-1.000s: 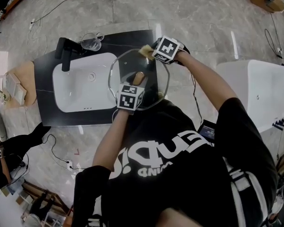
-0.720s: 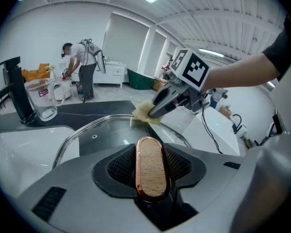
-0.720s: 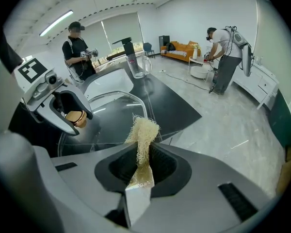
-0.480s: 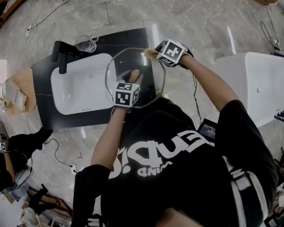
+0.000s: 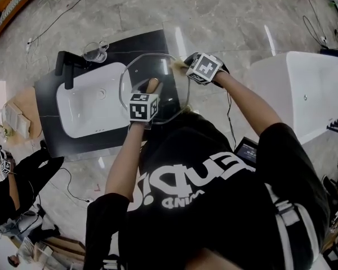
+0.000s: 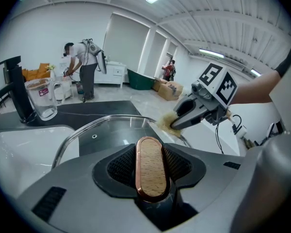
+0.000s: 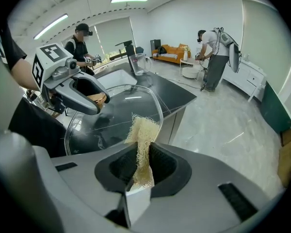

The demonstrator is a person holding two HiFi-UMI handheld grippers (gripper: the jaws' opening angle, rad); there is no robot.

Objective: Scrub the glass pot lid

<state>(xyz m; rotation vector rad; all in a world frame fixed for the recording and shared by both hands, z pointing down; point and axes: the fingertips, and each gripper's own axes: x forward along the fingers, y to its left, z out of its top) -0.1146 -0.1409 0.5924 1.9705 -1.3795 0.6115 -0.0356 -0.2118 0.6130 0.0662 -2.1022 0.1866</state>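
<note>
The glass pot lid hangs tilted over the black counter beside the sink. My left gripper is shut on the lid's wooden, copper-rimmed handle, which stands upright between the jaws. My right gripper is shut on a pale fibrous scrubber. The scrubber presses on the lid's far right rim. In the left gripper view the right gripper holds the scrubber against the glass edge. In the right gripper view the left gripper shows behind the lid.
A white sink basin with a black faucet is set in the black counter. A glass jug stands behind the basin. A white tub stands at the right. Other people work in the background.
The scrubber has slid along the rim toward the lid's right edge. Lid and both grippers have shifted slightly left in the head view. Both grips are unchanged.
</note>
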